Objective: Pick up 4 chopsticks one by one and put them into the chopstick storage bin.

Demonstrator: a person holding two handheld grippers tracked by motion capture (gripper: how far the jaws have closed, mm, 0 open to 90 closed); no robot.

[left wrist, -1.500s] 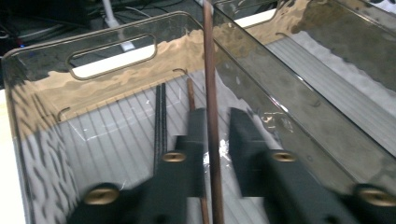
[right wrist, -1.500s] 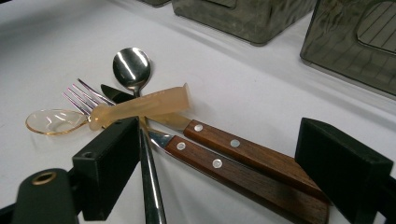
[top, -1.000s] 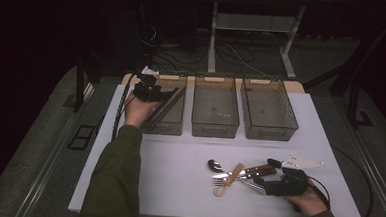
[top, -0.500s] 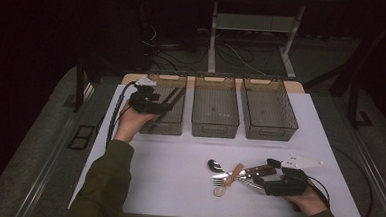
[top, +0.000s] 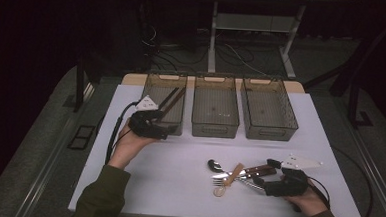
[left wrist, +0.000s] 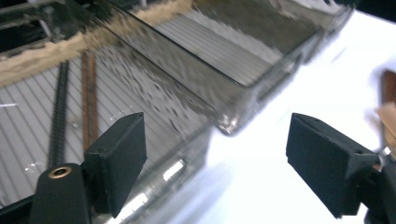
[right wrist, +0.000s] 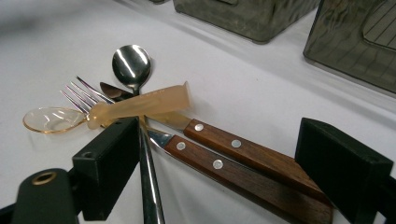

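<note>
Sorting cutlery from the pile into the bins

Right gripper (right wrist: 219, 163), jaws wide and empty, should close squarely on one wooden-handled knife (right wrist: 252, 149); left gripper (left wrist: 215, 163), jaws just opened and empty, leaves the left bin (top: 161, 116).

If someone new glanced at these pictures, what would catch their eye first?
Probably the heap of cutlery at the near right of the white table, with the open right gripper around two wooden knife handles. Next, three clear bins in a row at the far edge.
</note>
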